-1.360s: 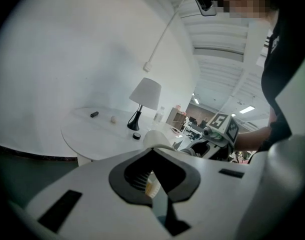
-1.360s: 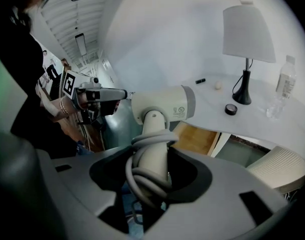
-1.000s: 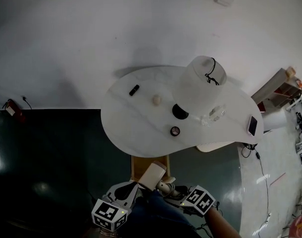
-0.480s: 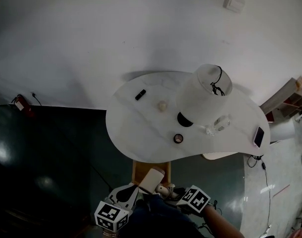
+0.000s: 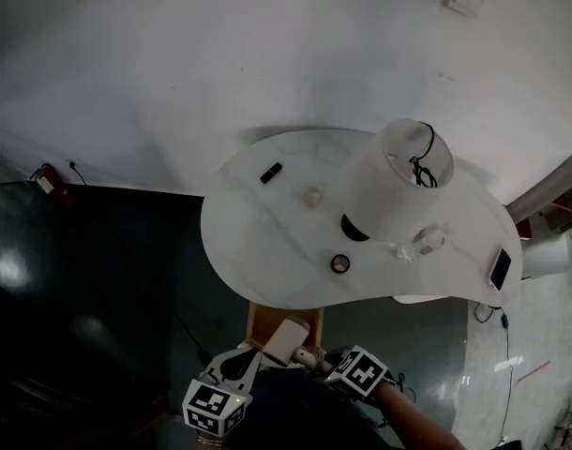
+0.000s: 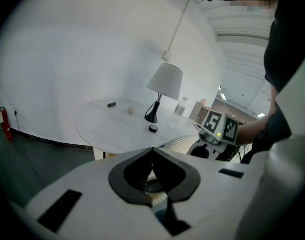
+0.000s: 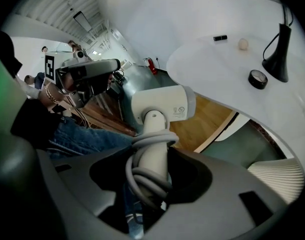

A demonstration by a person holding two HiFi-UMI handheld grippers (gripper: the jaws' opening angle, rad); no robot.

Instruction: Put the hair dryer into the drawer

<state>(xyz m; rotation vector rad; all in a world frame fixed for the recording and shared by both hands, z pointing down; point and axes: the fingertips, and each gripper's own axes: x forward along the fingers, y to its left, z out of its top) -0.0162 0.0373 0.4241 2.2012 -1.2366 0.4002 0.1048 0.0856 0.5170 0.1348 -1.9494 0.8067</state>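
Right claw (image 7: 151,180) is clamped on the hair dryer (image 7: 160,111) by its handle, w/ the cord wound round the handle betw. the jaws and the dryer head sticking out past the tips. Left claw (image 6: 152,156) has its jaws together, nothing betw. them, and sits just left of the right one.

Both are at the near end of the wooden drawer (image 5: 263,322), which is pulled out from under the near rim of the table (image 5: 258,242). In the head view the dryer head lies over the drawer's near right corner; can't tell if it touches the wood. Open dark floor lies left of the drawer, w/ less room on the right.

Drawer's near end is covered by dryer & claws, so its inside is mostly hidden. The lamp (image 5: 398,181) shade hides part of the tabletop.

Table is white, rounded, against a white wall. On it:
- a small black item (image 5: 271,172) far left
- a pale ball (image 5: 312,196)
- a dark ring (image 5: 340,263) nearer the drawer
- a clear bottle (image 5: 422,242) right of the lamp base
- a phone (image 5: 500,269) at the right rim

A red item (image 5: 47,181) sits low at the far left wall.
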